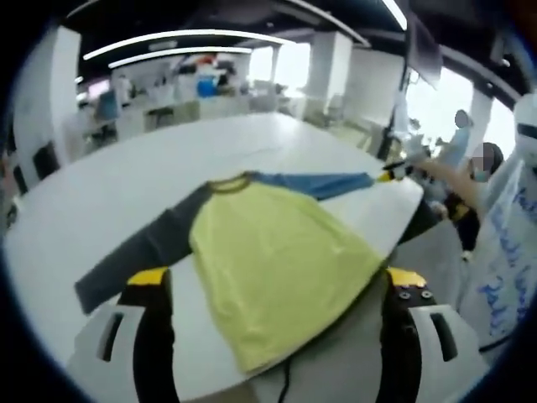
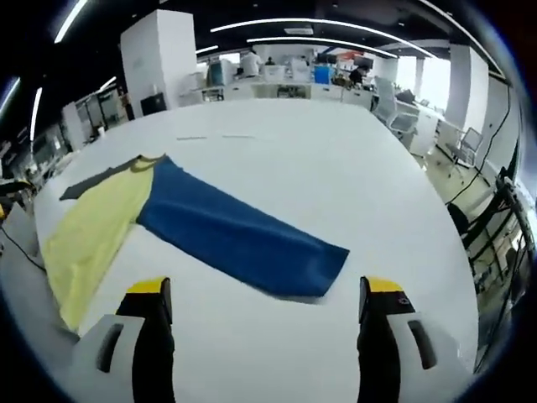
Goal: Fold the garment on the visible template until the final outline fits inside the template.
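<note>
Yellow garment (image 1: 273, 264) flat on white table (image 1: 126, 185)

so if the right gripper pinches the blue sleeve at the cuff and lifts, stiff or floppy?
Probably floppy: the blue sleeve lies thin and flat on the white table, so it would likely drape. It joins the yellow body, which may drag along. Right gripper stands open, short of the cuff.

We saw bright, even light from long ceiling strips (image 2: 336, 25) and glaring windows (image 1: 436, 105). The white table (image 2: 336, 168) looked washed out, with faint shadows. Both views were soft and slightly blurred; straight lines bowed hard towards the edges.
</note>
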